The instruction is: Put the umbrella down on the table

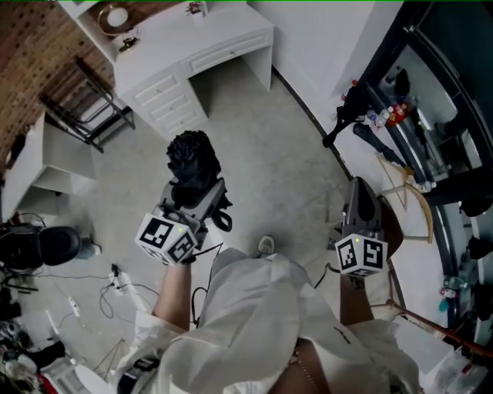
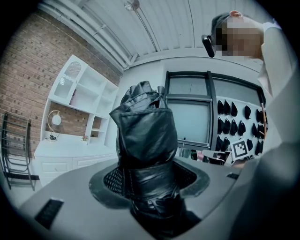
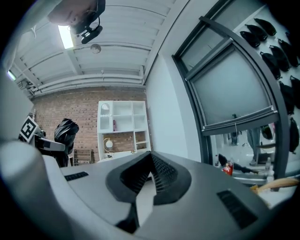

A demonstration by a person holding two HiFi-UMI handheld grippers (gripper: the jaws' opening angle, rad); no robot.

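Note:
A folded black umbrella (image 1: 192, 161) in its shiny sleeve stands up out of my left gripper (image 1: 196, 192), which is shut on its lower part. In the left gripper view the umbrella (image 2: 145, 136) fills the middle, pinched between the jaws of the left gripper (image 2: 149, 179). My right gripper (image 1: 360, 202) is held level at the right, its jaws meeting at the tips with nothing in them (image 3: 151, 161); from there the umbrella (image 3: 65, 131) shows at the left. The white table (image 1: 200, 35) stands ahead against the wall, some way beyond both grippers.
A round lamp (image 1: 115, 17) and small items sit on the white table, with a white shelf unit (image 2: 77, 101) behind it. A black folding chair (image 1: 81, 108) stands left of it. Cables (image 1: 100, 292) lie on the floor at the left. A dark glass partition (image 1: 431, 115) runs along the right.

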